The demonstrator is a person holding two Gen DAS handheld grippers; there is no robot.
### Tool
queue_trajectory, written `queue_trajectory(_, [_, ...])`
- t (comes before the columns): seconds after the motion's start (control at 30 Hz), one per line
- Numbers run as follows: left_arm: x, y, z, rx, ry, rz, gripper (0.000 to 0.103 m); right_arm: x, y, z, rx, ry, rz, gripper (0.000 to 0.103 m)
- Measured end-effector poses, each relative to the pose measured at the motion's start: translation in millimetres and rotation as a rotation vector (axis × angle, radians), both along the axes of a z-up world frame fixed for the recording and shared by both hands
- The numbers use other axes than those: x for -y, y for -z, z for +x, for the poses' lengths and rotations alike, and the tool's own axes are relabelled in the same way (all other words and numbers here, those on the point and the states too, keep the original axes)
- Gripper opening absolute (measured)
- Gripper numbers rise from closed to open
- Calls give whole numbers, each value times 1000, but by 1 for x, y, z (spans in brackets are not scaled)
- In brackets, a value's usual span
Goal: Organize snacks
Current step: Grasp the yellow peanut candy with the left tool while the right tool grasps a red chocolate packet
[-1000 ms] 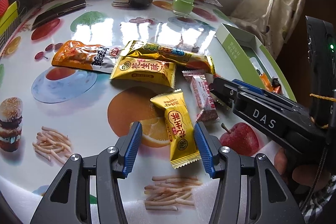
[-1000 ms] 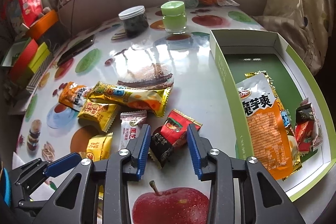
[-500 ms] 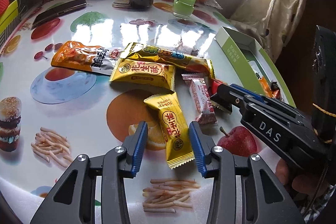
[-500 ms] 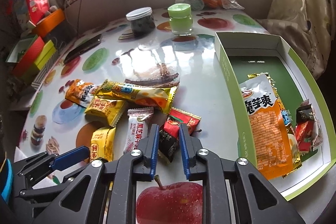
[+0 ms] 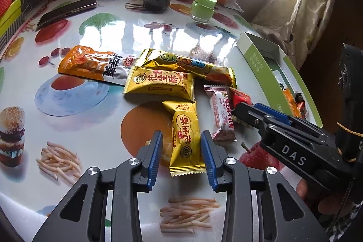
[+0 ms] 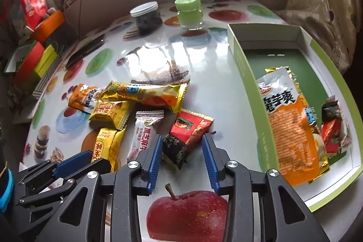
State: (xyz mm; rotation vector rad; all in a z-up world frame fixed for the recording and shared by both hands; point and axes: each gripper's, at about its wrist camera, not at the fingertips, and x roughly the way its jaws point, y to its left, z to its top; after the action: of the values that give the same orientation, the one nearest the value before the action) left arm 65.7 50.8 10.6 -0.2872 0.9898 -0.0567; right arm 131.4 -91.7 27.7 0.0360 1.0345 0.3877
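So my left gripper (image 5: pixel 181 149) closes around a yellow foil packet (image 5: pixel 185 137), my right gripper (image 6: pixel 182 154) opens off a red-and-black wrapper (image 6: pixel 186 137); few snacks fill the green cardboard box (image 6: pixel 244 65), several remain beside it.

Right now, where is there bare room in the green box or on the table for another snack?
The green box is bare at its far end, beyond the orange packet; its near right corner holds small red packets. The table is bare between the box and the gold packet. The snack pile is crowded.
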Motion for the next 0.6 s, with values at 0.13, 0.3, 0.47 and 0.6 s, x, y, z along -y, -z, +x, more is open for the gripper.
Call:
queue_trajectory(0.13, [-3, 1, 3, -8, 0, -6, 43, -3, 2, 3, 3, 16, -22, 36])
queue_trajectory(0.3, [-1, 0, 4, -9, 12, -15, 47, -2, 0, 4, 6, 29, -25, 36])
queue_trajectory(0.47, [3, 4, 10, -18, 16, -3, 48, -1, 3, 12, 1, 48, -20, 36])
queue_trajectory(0.6, [3, 3, 14, -24, -1, 26, 48, -4, 3, 14, 8, 47, -36, 36])
